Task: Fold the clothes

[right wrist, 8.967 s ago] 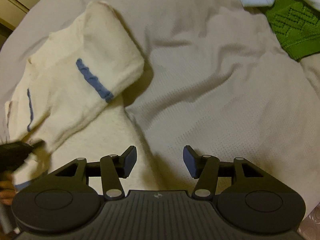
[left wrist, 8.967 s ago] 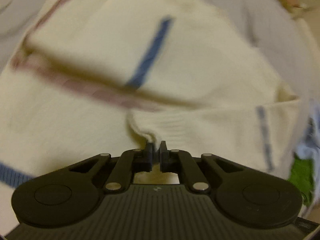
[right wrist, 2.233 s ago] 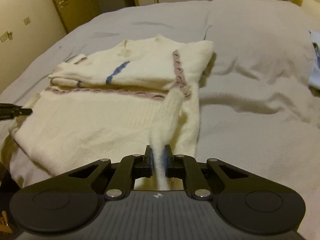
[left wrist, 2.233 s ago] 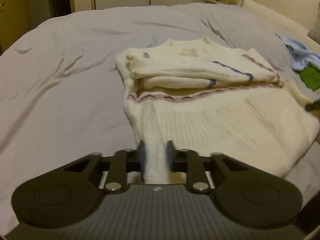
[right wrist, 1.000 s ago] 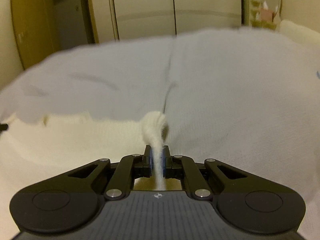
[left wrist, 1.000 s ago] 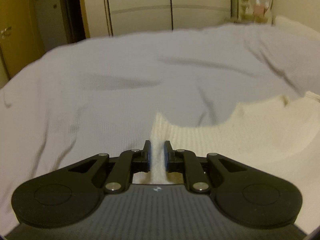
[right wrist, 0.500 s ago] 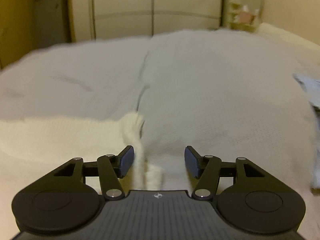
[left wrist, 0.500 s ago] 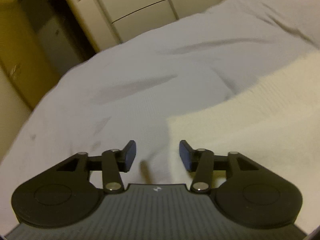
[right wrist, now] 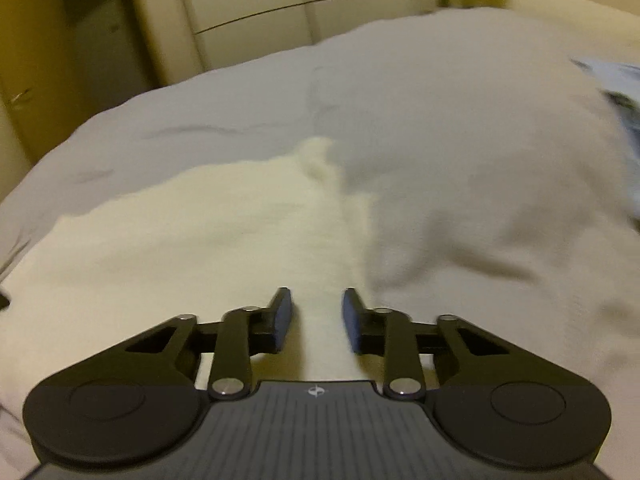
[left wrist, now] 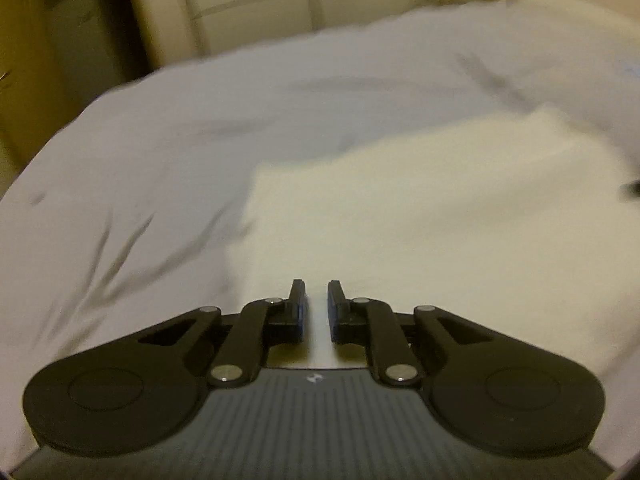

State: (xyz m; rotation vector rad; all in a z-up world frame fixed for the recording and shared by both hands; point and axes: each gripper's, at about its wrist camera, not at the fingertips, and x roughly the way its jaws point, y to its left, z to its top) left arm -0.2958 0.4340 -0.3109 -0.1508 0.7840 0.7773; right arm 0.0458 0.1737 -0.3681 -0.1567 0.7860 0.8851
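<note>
Two grippers, left gripper (left wrist: 317, 306) and right gripper (right wrist: 316, 318), have let go of the cream sweater (left wrist: 420, 216); both jaws are closing on nothing. The sweater now lies folded on the grey bedspread (left wrist: 160, 152), so this fold appears complete.

A plain cream sweater (left wrist: 420, 216) is lying on a pale grey bedspread (left wrist: 200, 140). Beyond the bedspread, cream wardrobe doors (right wrist: 260, 8) are showing beside a mustard-yellow door (right wrist: 24, 60). Black grippers are carrying blue pads (right wrist: 285, 316).
</note>
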